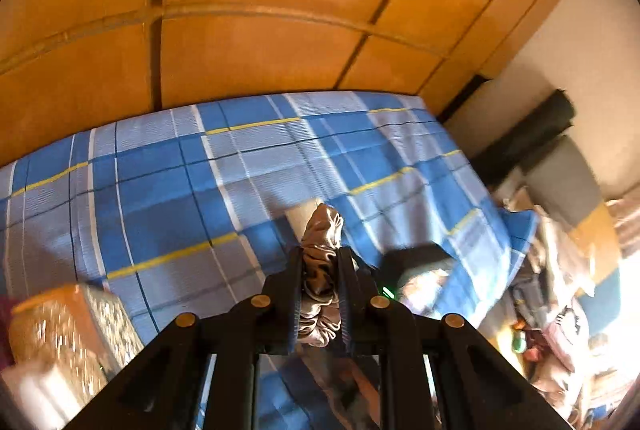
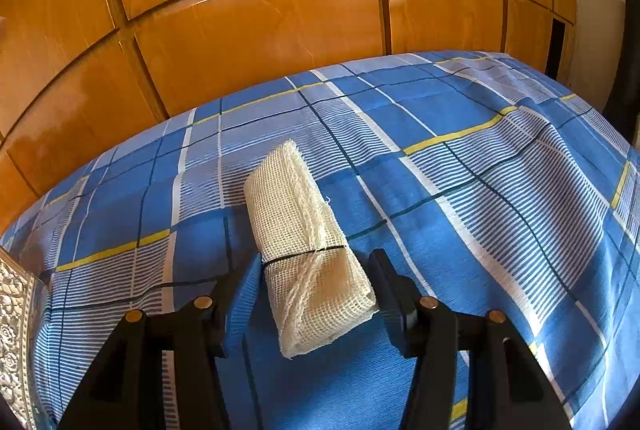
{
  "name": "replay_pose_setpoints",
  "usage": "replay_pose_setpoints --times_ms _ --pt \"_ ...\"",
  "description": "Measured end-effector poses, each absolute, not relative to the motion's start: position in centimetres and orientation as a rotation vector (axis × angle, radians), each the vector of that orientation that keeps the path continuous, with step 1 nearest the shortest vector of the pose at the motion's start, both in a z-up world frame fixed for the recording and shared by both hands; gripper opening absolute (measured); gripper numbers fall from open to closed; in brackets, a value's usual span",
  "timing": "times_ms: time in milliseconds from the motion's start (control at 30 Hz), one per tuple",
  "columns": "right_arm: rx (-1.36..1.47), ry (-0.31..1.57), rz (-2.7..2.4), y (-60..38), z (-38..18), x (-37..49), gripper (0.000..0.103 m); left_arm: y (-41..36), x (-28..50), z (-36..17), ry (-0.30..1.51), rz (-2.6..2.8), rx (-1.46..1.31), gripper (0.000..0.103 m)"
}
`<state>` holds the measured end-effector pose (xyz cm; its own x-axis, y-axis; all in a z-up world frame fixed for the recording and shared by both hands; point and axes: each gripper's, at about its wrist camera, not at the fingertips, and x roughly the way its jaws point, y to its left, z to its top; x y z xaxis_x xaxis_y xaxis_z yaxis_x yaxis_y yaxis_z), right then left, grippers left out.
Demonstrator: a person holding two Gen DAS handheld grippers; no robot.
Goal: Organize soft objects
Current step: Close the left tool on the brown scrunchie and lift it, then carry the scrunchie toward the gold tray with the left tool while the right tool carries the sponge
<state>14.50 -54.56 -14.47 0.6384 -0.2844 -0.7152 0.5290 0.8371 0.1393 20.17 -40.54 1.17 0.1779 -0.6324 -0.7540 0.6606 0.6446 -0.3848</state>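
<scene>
My left gripper (image 1: 321,254) is shut on a bunched piece of silver-grey satin fabric (image 1: 325,226), held up above the blue plaid bedspread (image 1: 160,189). The fabric sticks out past the fingertips and hangs behind them. In the right wrist view a rolled cream mesh cloth (image 2: 304,238), tied with a thin dark band, lies on the bedspread (image 2: 480,209). My right gripper (image 2: 318,266) stands open low over it, one finger on each side of the roll's near end. The pads are close to the roll without squeezing it.
Orange wooden wardrobe doors (image 2: 260,29) rise right behind the bed. A glittery patterned box (image 1: 68,326) sits at the left, its edge (image 2: 12,318) also showing in the right wrist view. Beyond the bed's right edge lies a blurred clutter of clothes and bags (image 1: 560,310).
</scene>
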Motion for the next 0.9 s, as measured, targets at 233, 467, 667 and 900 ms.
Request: replay_pose_setpoints --times_ms 233,467,667,900 --pt "0.291 0.75 -0.528 -53.8 -14.2 14.6 0.055 -34.0 17.0 3.3 1.0 -0.991 -0.063 0.016" --pt "0.25 0.741 -0.568 -53.4 -13.9 14.4 0.055 -27.6 14.9 4.5 0.953 -1.042 -0.125 0.016" --pt "0.22 0.73 -0.598 -53.0 -13.7 14.3 0.055 -21.2 13.8 5.9 0.871 -1.037 -0.155 0.016" --pt "0.179 0.741 -0.618 -52.5 -13.6 14.7 0.055 -12.7 15.3 5.4 0.853 -0.929 -0.254 0.016"
